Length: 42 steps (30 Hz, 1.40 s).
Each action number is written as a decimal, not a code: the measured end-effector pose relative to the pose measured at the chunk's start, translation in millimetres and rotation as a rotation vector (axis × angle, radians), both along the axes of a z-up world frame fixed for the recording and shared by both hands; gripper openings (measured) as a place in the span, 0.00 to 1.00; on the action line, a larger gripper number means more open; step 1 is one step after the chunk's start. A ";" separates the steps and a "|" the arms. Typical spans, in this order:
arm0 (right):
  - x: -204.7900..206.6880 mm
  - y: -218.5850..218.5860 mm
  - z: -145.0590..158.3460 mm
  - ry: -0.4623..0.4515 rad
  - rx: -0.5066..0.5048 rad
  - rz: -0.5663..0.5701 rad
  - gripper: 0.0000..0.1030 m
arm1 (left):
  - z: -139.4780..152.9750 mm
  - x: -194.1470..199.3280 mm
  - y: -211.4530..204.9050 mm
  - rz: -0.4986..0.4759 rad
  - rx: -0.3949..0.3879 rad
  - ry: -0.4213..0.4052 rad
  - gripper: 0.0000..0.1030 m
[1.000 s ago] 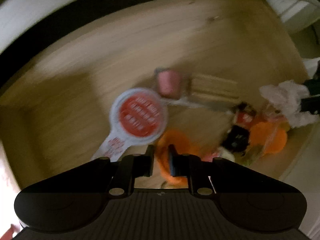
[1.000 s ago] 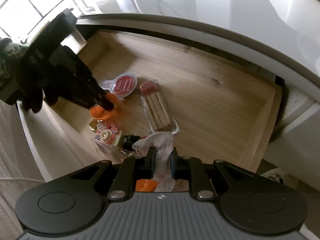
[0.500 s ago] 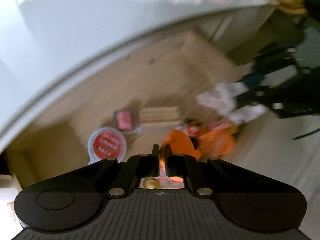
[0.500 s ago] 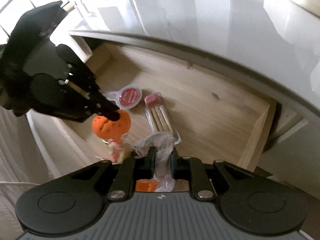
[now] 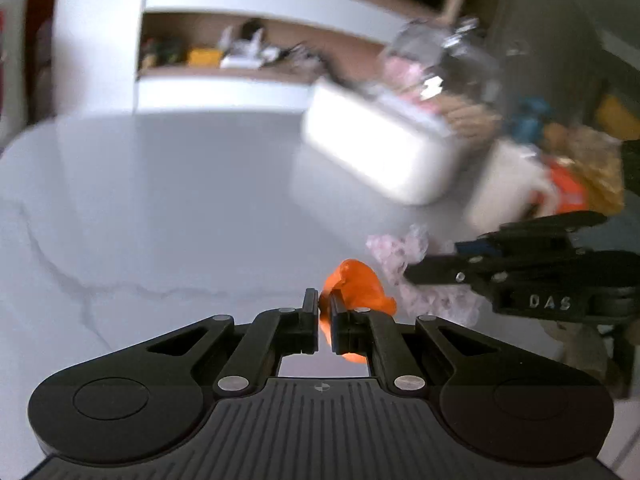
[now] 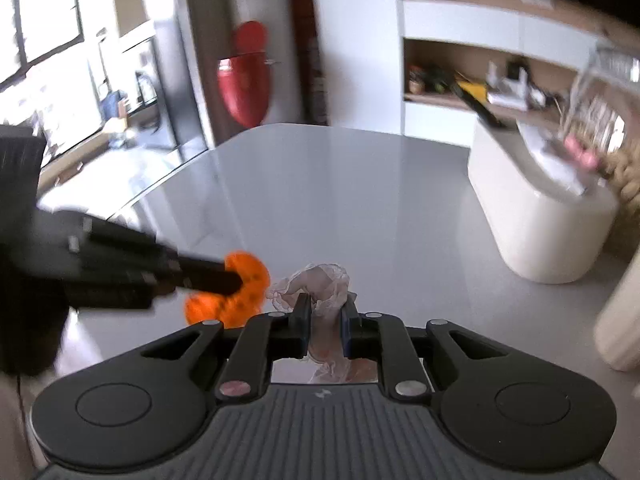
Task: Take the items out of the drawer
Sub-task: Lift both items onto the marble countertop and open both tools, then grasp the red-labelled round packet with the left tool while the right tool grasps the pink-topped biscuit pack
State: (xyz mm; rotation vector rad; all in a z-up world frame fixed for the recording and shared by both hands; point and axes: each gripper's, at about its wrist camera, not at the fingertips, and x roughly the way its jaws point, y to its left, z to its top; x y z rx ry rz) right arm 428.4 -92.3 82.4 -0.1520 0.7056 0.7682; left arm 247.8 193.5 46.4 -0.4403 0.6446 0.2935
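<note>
My left gripper (image 5: 327, 310) is shut on an orange plastic-wrapped item (image 5: 358, 286), held above the white marble countertop (image 5: 160, 208). In the right wrist view the same orange item (image 6: 234, 294) hangs at the left gripper's tip. My right gripper (image 6: 325, 312) is shut on a crumpled clear, pale pink wrapper (image 6: 320, 284), also over the countertop (image 6: 340, 184). In the left wrist view that gripper (image 5: 412, 274) comes in from the right with the wrapper (image 5: 404, 256) bunched at its tip. The drawer is out of view.
A white rounded container (image 6: 536, 216) stands on the counter to the right, with clear packaging (image 6: 600, 120) above it. More bags and packets (image 5: 576, 184) sit at the far right. Shelves with clutter (image 5: 224, 52) line the back wall. A red object (image 6: 244, 80) hangs beyond the counter.
Both grippers have lifted out of the drawer with their items and now hover over the countertop. The drawer and what lay in it have dropped out of sight.
</note>
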 end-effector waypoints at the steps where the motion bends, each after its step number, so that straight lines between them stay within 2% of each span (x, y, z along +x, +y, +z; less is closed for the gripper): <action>1: 14.5 6.0 -9.7 0.026 -0.004 -0.022 0.14 | -9.1 4.2 3.4 0.021 -0.005 0.011 0.08; 3: 31.7 17.8 -28.9 0.065 -0.034 -0.047 0.17 | -24.4 10.6 6.0 0.050 -0.005 0.039 0.08; 4: 36.8 20.7 -37.8 0.081 -0.051 -0.050 0.18 | -28.8 10.3 4.6 0.056 0.000 0.046 0.16; 5: 39.7 22.5 -44.5 0.091 -0.062 -0.053 0.21 | -28.9 9.5 4.8 0.062 0.008 0.036 0.17; 7: 41.1 24.0 -49.1 0.095 -0.057 -0.053 0.37 | -27.6 10.3 5.1 0.065 0.009 0.042 0.16; 8: 40.6 24.7 -49.0 0.092 -0.051 -0.055 0.40 | -26.6 9.8 6.8 0.066 0.008 0.040 0.16; 9: 39.5 23.2 -46.9 0.081 -0.044 -0.057 0.46 | -21.1 8.9 7.7 0.069 0.012 0.031 0.16; 11: 39.7 20.4 -41.9 0.064 -0.030 -0.052 0.49 | -11.4 -3.8 7.9 0.083 0.035 0.001 0.16; 14: 27.5 8.2 -18.9 0.005 0.003 -0.056 0.56 | 13.9 -26.3 1.1 0.103 0.093 -0.059 0.16; 17: 6.9 -11.2 6.8 -0.069 0.028 -0.050 0.63 | 36.8 -44.4 -16.6 0.051 0.138 -0.081 0.16; 20: -17.4 -32.4 19.8 -0.105 0.037 -0.025 0.69 | 44.2 -60.4 -39.4 -0.033 0.142 -0.064 0.16; 24: -54.8 -56.8 18.5 -0.143 0.054 -0.004 0.70 | 30.4 -77.0 -73.0 -0.166 0.092 0.030 0.16; 27: -74.8 -64.7 10.0 -0.033 0.014 0.111 0.70 | 5.2 -77.9 -99.4 -0.264 0.059 0.140 0.16; 30: -92.9 -67.6 -15.0 0.078 -0.035 0.213 0.70 | -31.4 -83.5 -118.5 -0.349 0.006 0.277 0.16; 32: -104.4 -65.2 -34.2 0.111 -0.099 0.249 0.70 | -54.8 -78.3 -127.7 -0.421 -0.012 0.360 0.16; 37: -99.8 -57.0 -93.0 0.215 -0.240 0.252 0.69 | -100.4 -63.5 -146.8 -0.622 0.062 0.538 0.16; 40: -85.9 -56.1 -114.4 0.259 -0.278 0.208 0.69 | -114.7 -58.5 -145.7 -0.664 0.018 0.594 0.18; 42: -79.4 -57.8 -120.9 0.289 -0.277 0.179 0.69 | -121.0 -62.3 -137.1 -0.578 0.026 0.604 0.19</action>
